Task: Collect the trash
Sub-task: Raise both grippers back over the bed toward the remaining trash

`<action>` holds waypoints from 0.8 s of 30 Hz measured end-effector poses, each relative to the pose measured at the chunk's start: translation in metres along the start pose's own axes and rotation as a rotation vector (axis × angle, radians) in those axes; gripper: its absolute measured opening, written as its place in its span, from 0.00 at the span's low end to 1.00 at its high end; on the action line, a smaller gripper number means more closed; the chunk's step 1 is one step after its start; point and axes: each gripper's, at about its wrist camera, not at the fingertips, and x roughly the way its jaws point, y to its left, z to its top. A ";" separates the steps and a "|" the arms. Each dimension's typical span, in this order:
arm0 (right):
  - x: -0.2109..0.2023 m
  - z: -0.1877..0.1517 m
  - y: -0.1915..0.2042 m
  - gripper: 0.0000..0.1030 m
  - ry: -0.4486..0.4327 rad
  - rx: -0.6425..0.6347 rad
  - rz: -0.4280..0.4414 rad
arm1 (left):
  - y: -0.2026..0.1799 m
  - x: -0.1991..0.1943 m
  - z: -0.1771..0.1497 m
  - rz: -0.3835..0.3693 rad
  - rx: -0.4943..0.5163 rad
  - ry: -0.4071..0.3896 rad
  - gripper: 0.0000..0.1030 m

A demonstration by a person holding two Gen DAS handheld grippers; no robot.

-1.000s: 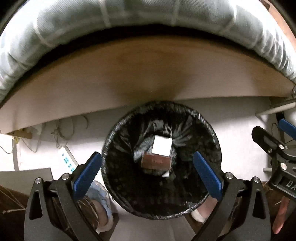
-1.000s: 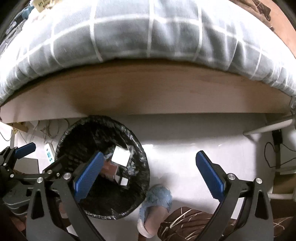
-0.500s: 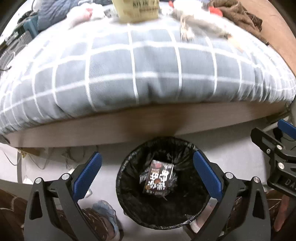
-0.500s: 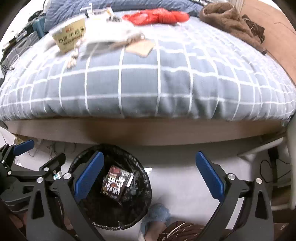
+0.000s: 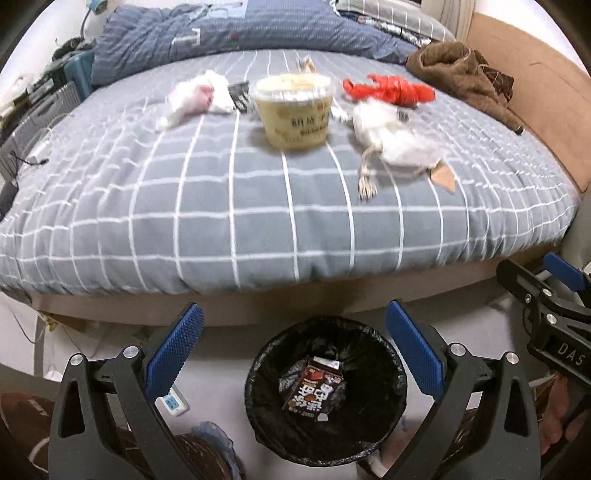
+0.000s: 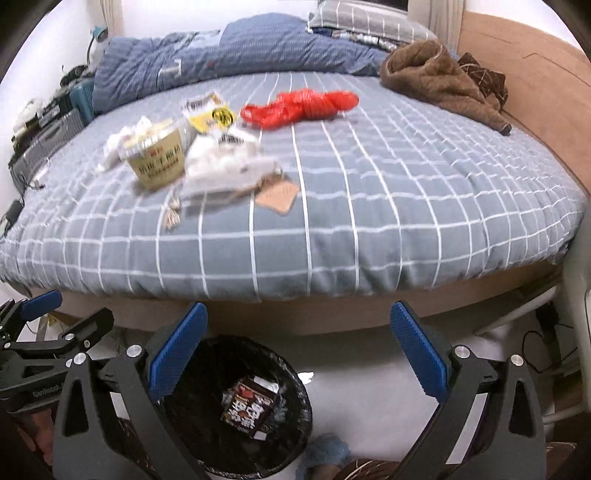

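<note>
A black-lined trash bin (image 5: 369, 339) (image 6: 295, 417) stands on the floor by the bed, with a dark drink carton (image 5: 314, 387) (image 6: 249, 408) lying inside. On the grey checked bed lie a yellow noodle cup (image 5: 295, 110) (image 6: 157, 160), crumpled white tissues (image 5: 195, 98), a white wrapper bundle (image 5: 395, 136) (image 6: 221, 162), a red plastic bag (image 5: 391, 88) (image 6: 303, 105) and a tan card (image 6: 277, 195). My left gripper (image 5: 293, 350) hangs open above the bin, empty. My right gripper (image 6: 299, 350) is open too, over the floor just right of the bin.
A brown garment (image 5: 461, 74) (image 6: 439, 77) lies at the bed's far right by the wooden headboard (image 6: 524, 81). A blue duvet (image 5: 240, 33) is bunched at the back. A power strip (image 5: 171, 400) and a blue slipper (image 6: 327, 448) are on the floor.
Both grippers have tilted up from looking down into the bin, so the bed top and its litter came into view. The carton settled flat in the bin.
</note>
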 end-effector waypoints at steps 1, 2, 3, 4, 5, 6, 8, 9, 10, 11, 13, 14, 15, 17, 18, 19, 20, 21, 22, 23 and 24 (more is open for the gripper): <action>-0.003 0.003 0.000 0.93 -0.008 0.001 0.002 | 0.002 -0.003 0.002 0.006 -0.001 -0.009 0.94; -0.007 0.005 0.001 0.93 -0.018 0.004 0.006 | 0.004 -0.007 0.005 0.010 -0.003 -0.015 0.94; -0.012 0.007 0.001 0.93 -0.028 0.008 0.012 | 0.007 -0.010 0.008 0.011 -0.007 -0.020 0.94; -0.016 0.011 0.003 0.93 -0.036 0.010 0.022 | 0.011 -0.014 0.012 0.012 -0.013 -0.023 0.94; -0.021 0.016 0.004 0.93 -0.042 0.009 0.031 | 0.015 -0.018 0.017 0.011 -0.022 -0.027 0.94; -0.024 0.018 0.007 0.93 -0.047 0.006 0.035 | 0.018 -0.021 0.020 0.012 -0.027 -0.032 0.94; -0.032 0.028 0.013 0.93 -0.064 -0.012 0.034 | 0.028 -0.029 0.032 0.030 -0.032 -0.054 0.94; -0.035 0.031 0.016 0.93 -0.069 -0.015 0.037 | 0.031 -0.030 0.036 0.037 -0.035 -0.059 0.94; -0.039 0.037 0.019 0.93 -0.078 -0.018 0.046 | 0.038 -0.033 0.044 0.039 -0.044 -0.068 0.94; -0.041 0.041 0.022 0.93 -0.081 -0.021 0.054 | 0.044 -0.034 0.051 0.037 -0.051 -0.074 0.94; -0.042 0.053 0.028 0.93 -0.082 -0.033 0.066 | 0.055 -0.036 0.064 0.045 -0.061 -0.087 0.94; -0.042 0.058 0.032 0.93 -0.084 -0.041 0.069 | 0.059 -0.036 0.070 0.054 -0.060 -0.091 0.94; -0.040 0.066 0.036 0.93 -0.087 -0.050 0.069 | 0.064 -0.035 0.078 0.065 -0.060 -0.096 0.94; -0.036 0.079 0.043 0.93 -0.088 -0.066 0.071 | 0.076 -0.031 0.094 0.074 -0.068 -0.106 0.94; -0.032 0.086 0.046 0.93 -0.091 -0.074 0.069 | 0.081 -0.029 0.100 0.075 -0.073 -0.107 0.94; -0.030 0.090 0.049 0.93 -0.092 -0.079 0.066 | 0.088 -0.024 0.109 0.074 -0.083 -0.105 0.94; -0.025 0.096 0.051 0.93 -0.091 -0.083 0.063 | 0.095 -0.019 0.117 0.072 -0.094 -0.105 0.94; -0.021 0.101 0.053 0.93 -0.090 -0.086 0.061 | 0.100 -0.015 0.123 0.071 -0.101 -0.105 0.94; -0.014 0.107 0.055 0.93 -0.087 -0.088 0.057 | 0.107 -0.008 0.132 0.070 -0.110 -0.101 0.94; -0.008 0.112 0.057 0.93 -0.083 -0.091 0.054 | 0.112 -0.001 0.139 0.070 -0.118 -0.098 0.94; 0.000 0.118 0.060 0.93 -0.078 -0.096 0.050 | 0.117 0.005 0.146 0.072 -0.125 -0.094 0.94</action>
